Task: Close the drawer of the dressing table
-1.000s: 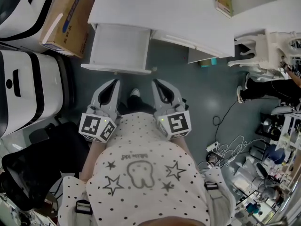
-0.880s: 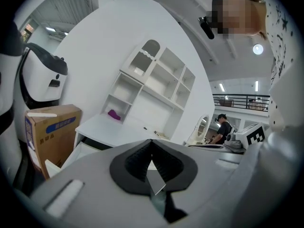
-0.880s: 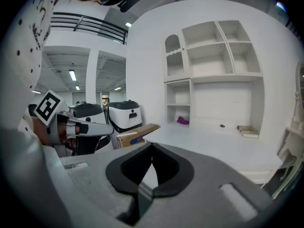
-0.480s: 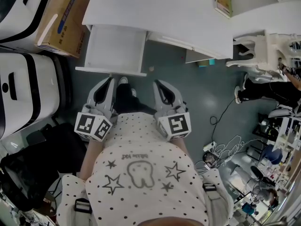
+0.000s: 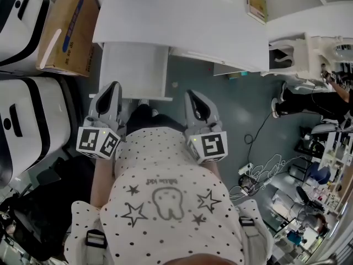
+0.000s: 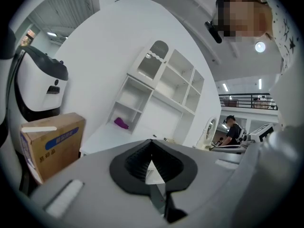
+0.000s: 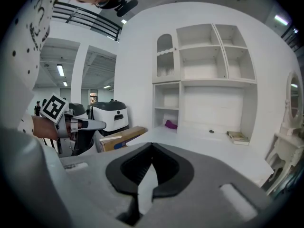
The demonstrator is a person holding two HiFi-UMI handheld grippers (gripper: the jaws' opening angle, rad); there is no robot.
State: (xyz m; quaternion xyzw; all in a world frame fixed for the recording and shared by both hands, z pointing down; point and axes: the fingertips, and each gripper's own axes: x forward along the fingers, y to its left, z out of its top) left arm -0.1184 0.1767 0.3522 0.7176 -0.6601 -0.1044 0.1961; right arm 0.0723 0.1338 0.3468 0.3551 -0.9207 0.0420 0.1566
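Observation:
The white dressing table (image 5: 182,21) fills the top of the head view, and its drawer (image 5: 138,65) stands pulled out toward me, empty inside. My left gripper (image 5: 115,85) is shut on nothing, and its tip shows over the drawer's front left corner; whether it touches I cannot tell. The right gripper (image 5: 191,94) is also shut and empty, over the floor just right of the drawer front. In the left gripper view the left gripper (image 6: 152,141) points at the tabletop (image 6: 114,137) and its shelf unit (image 6: 161,94). The right gripper (image 7: 152,145) faces the same shelves (image 7: 204,75).
A cardboard box (image 5: 63,29) and white machines (image 5: 27,120) stand left of the drawer. A book (image 5: 255,5) lies on the tabletop, and a purple item (image 7: 171,124) sits in a shelf. Right are a white chair (image 5: 300,48), a person in black (image 5: 309,101) and floor cables (image 5: 265,170).
Both grippers have moved forward toward the drawer. The left one also shifted left, from below the drawer front to over its left corner. Both stayed shut.

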